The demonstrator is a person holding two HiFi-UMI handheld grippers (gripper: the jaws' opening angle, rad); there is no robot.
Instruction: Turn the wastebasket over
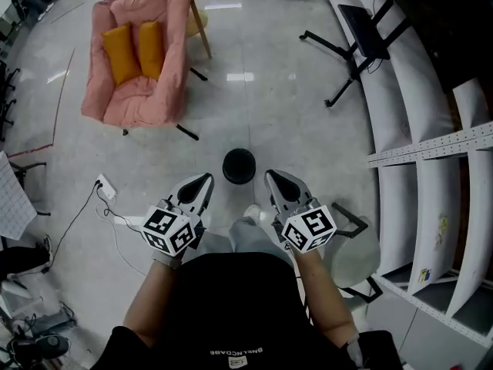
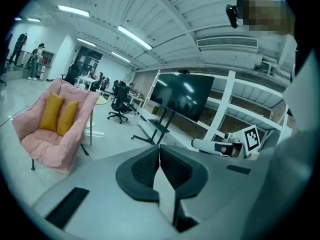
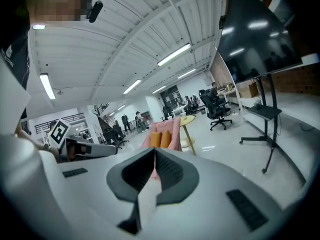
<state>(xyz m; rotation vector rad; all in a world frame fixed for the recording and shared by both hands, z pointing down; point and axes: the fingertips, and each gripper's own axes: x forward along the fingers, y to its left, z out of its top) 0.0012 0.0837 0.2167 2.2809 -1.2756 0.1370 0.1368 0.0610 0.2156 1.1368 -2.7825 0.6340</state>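
I held my two grippers, the left gripper (image 1: 202, 182) and the right gripper (image 1: 274, 179), both with jaws closed on nothing, while the one black wastebasket (image 1: 239, 166) sat on the floor between their tips, one pink armchair (image 1: 142, 91) with two orange cushions (image 1: 122, 52) beyond.

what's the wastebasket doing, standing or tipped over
Standing on end: from above the wastebasket shows as a full black circle. Mouth up or down: cannot tell.

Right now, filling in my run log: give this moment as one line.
phase: pre-grasp | left tool: shut, empty | right tool: shut, empty | wastebasket: ahead of both tools, untouched
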